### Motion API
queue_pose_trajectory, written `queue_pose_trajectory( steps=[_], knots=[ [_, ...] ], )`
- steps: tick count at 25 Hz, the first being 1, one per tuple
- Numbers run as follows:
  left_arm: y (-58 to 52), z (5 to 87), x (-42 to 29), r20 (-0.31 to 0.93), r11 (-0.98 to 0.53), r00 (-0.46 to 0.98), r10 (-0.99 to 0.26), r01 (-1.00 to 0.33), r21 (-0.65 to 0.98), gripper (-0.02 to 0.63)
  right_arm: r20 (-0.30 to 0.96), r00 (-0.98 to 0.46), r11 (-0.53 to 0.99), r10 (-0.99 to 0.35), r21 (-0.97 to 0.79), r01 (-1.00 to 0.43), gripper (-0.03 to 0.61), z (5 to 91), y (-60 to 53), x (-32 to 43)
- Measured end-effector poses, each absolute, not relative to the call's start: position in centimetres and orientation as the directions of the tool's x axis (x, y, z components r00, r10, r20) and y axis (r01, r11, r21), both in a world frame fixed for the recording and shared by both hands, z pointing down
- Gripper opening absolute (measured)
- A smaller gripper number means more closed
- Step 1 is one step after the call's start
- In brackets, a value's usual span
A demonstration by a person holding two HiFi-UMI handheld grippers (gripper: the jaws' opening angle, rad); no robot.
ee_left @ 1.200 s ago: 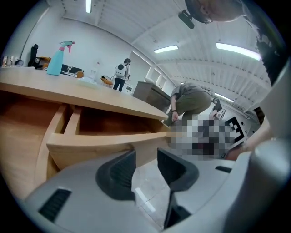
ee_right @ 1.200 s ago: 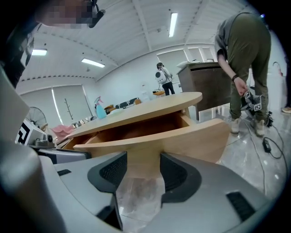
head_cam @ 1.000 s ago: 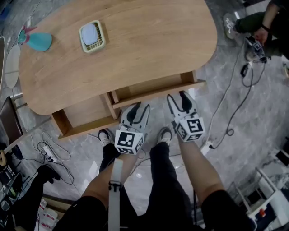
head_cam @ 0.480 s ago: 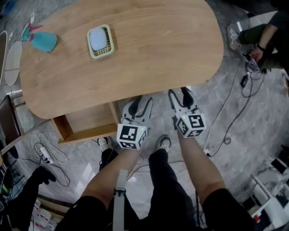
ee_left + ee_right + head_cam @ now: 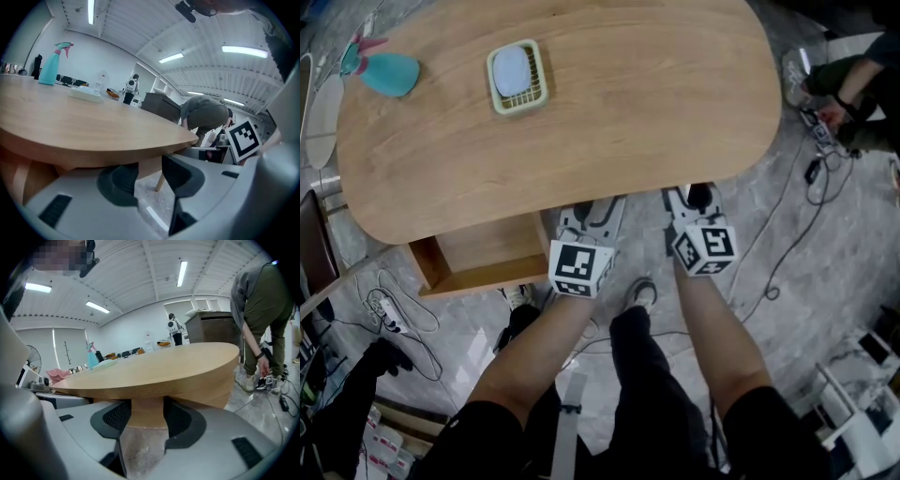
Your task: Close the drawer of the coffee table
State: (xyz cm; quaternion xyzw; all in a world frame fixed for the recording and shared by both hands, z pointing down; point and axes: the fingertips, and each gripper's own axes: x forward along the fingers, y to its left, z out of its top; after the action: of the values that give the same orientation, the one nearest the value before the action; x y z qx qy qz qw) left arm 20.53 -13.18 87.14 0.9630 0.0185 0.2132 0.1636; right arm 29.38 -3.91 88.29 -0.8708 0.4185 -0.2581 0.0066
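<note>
Head view: left tool (image 5: pixel 592 212) and right tool (image 5: pixel 694 196), half open and empty, meet the table (image 5: pixel 628 103) edge; nothing protrudes there, yet a drawer (image 5: pixel 483 255) alongside stands open.

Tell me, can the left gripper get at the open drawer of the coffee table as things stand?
Probably yes. The open drawer juts out just to the left of the left gripper, and the head view shows nothing between them.

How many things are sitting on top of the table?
2: a spray bottle at the far left edge, a tray just right of it. Nothing looks hidden.
</note>
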Motion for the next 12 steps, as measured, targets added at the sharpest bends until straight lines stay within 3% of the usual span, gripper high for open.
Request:
queue_pose_trajectory(
  steps=[12],
  knots=[
    [-12.5, 87.1, 20.4, 0.401, -0.944, 0.909, 0.108, -0.033, 0.329, 0.149, 0.444, 0.519, -0.651, -0.731, -0.222, -0.726, 0.213, 88.2, -2.9, 27.8]
  ],
)
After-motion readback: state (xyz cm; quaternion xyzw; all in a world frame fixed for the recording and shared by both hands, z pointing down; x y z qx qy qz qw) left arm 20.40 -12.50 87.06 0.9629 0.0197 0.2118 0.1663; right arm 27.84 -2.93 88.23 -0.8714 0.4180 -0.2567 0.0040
